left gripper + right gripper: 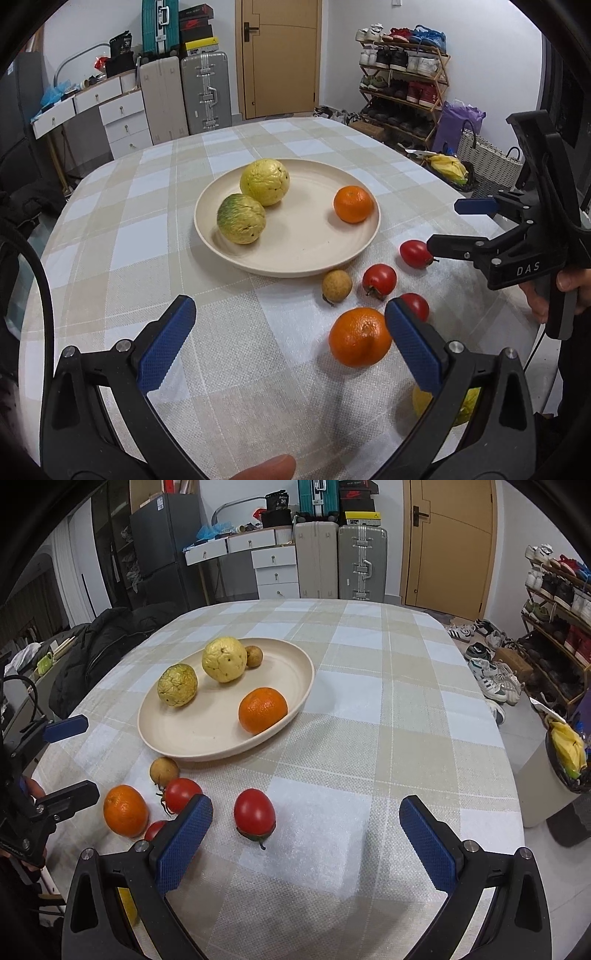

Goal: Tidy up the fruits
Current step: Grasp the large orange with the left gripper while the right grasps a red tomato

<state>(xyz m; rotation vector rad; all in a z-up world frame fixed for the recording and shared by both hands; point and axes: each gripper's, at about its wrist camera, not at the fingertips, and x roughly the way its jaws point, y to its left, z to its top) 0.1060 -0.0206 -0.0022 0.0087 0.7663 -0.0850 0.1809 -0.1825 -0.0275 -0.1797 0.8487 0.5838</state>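
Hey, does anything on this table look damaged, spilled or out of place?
Nothing is spilled or broken. The two wrinkled yellow-green round fruits on the beige round plate look shrivelled. Three red tomatoes, an orange mandarin and a small brown round fruit lie loose on the checked tablecloth.

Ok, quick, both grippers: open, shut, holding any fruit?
Left gripper: open, holding nothing, the orange beside its right finger.
Right gripper: open, holding nothing.
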